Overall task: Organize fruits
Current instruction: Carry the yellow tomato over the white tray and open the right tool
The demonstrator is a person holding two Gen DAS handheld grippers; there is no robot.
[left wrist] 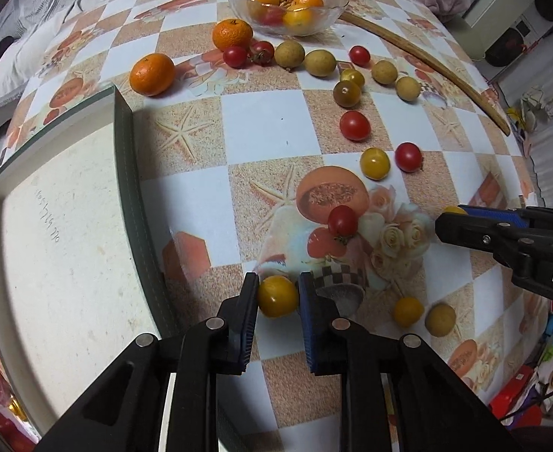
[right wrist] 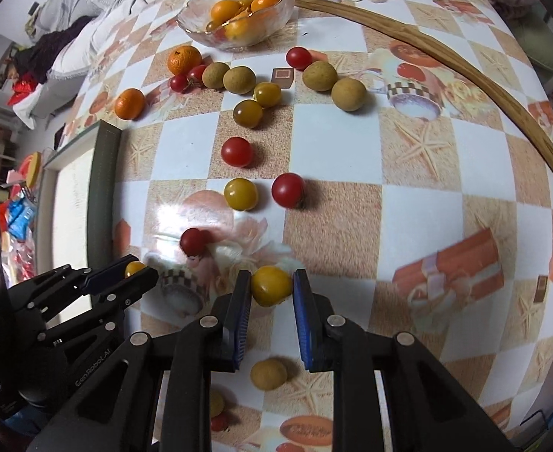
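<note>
Left wrist view: left gripper fingers clamp a yellow tomato at the worktop; right gripper likewise grips another yellow tomato. Glass bowl lies far ahead of both. Loose outside the bowl: two oranges, six red tomatoes.
</note>
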